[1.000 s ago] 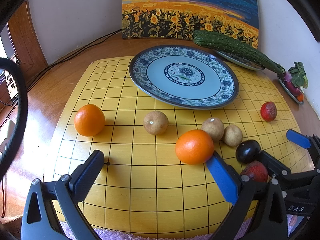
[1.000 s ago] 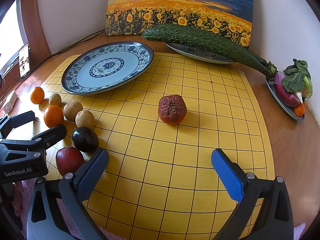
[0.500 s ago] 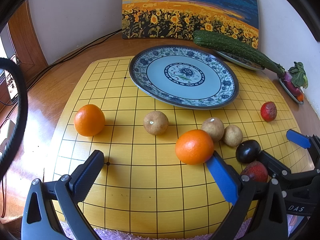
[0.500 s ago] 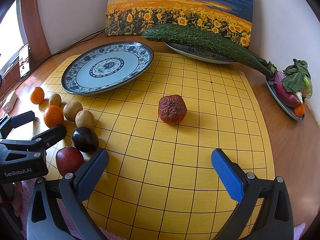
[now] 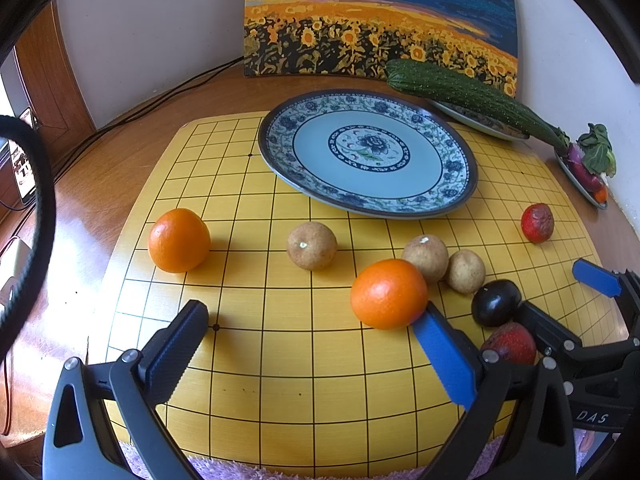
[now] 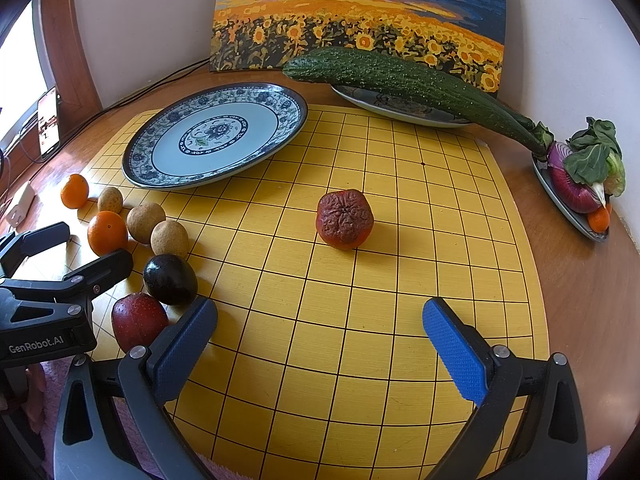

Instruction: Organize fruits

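A blue-patterned plate (image 5: 460, 168) (image 6: 288, 100) lies bare at the back of the yellow grid board (image 5: 280, 360). In front of it sit two oranges (image 5: 179, 240) (image 5: 389, 294), three brown round fruits (image 5: 312, 245), a black plum (image 5: 495, 303) (image 6: 170, 279), a dark red fruit (image 5: 510, 343) (image 6: 138, 318) and a wrinkled red fruit (image 5: 537, 223) (image 6: 345, 219). My left gripper (image 5: 316, 356) is open near the front edge, its right finger just below the nearer orange. My right gripper (image 6: 320, 338) is open, with the wrinkled red fruit ahead of it.
A long green gourd (image 6: 400, 80) rests on a plate behind the board. A small dish with red onion and greens (image 6: 580, 176) stands at the right by the wall. A sunflower painting (image 5: 380, 20) leans on the back wall. Cables (image 5: 120, 120) trail at the left.
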{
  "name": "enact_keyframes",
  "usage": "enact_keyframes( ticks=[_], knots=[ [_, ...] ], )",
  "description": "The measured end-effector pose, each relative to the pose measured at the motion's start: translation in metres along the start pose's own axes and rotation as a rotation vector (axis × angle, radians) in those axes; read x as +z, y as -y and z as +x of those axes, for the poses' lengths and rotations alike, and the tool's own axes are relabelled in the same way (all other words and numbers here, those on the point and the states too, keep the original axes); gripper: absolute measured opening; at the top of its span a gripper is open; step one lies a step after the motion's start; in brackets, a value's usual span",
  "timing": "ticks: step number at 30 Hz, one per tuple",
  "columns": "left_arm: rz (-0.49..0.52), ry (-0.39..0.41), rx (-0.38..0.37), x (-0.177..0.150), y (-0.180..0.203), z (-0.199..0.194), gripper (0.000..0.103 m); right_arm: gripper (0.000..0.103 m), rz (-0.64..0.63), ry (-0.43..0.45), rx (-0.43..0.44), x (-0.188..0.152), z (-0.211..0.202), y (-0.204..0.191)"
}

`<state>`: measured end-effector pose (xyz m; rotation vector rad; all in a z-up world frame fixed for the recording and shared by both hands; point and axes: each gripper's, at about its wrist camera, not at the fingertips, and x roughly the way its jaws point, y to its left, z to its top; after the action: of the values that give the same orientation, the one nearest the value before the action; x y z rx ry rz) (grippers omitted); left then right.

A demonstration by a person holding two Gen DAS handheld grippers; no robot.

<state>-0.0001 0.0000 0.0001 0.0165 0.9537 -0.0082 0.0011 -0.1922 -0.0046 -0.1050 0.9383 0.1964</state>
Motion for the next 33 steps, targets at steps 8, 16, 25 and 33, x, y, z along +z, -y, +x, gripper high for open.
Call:
enact_keyframes(
  ticks=[8, 16, 25, 33],
  knots=[
    [0.0, -0.001, 0.0, 0.001, -0.001, -0.002, 0.103, 0.103, 0.0, 0.0, 0.0, 0.0, 0.0, 0.0],
    [0.002, -0.016, -0.005, 0.004, 0.0, 0.002, 0.103, 0.103, 0.001, -0.002, 0.0, 0.002, -0.001, 0.0],
    [0.033, -0.046, -0.028, 0.004, -0.003, 0.0, 0.1, 0.103, -0.007, -0.029, 0.01, 0.005, 0.002, 0.001],
    [0.03, -0.022, -0.049, 0.005, -0.018, -0.016, 0.095, 0.095, -0.017, -0.025, 0.03, 0.005, -0.009, 0.001]
  ],
)
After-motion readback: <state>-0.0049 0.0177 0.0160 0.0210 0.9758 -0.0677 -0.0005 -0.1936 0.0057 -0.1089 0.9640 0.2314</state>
